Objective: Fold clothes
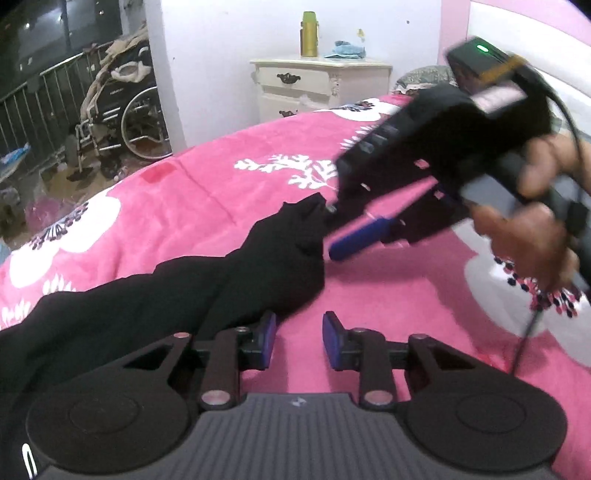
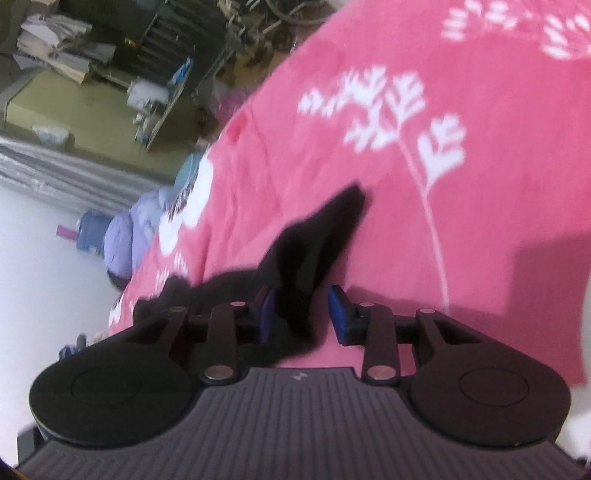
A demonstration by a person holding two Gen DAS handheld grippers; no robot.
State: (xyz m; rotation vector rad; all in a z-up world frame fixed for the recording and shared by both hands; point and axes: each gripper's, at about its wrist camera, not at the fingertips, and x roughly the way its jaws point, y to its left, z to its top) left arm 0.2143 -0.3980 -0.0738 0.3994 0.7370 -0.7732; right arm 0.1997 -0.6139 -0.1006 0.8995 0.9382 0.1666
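Note:
A black garment (image 1: pixel 177 295) lies stretched over the pink flowered blanket (image 1: pixel 207 195), running from the lower left up to a pointed end near the middle. My left gripper (image 1: pixel 299 334) stands open at the garment's near edge, with only blanket between its blue pads (image 1: pixel 267 332). A hand holds my right gripper (image 1: pixel 330 232), which points at that far end. In the right wrist view a fold of the garment (image 2: pixel 317 240) lies between the spread pads of the right gripper (image 2: pixel 301 314); the pads do not press on it.
A cream bedside cabinet (image 1: pixel 321 85) with a yellow-green flask (image 1: pixel 309 34) stands behind the bed. A wheelchair (image 1: pixel 125 110) and a metal railing (image 1: pixel 40 107) are at the left past the bed's edge. A bluish bundle (image 2: pixel 122 236) lies beside the bed.

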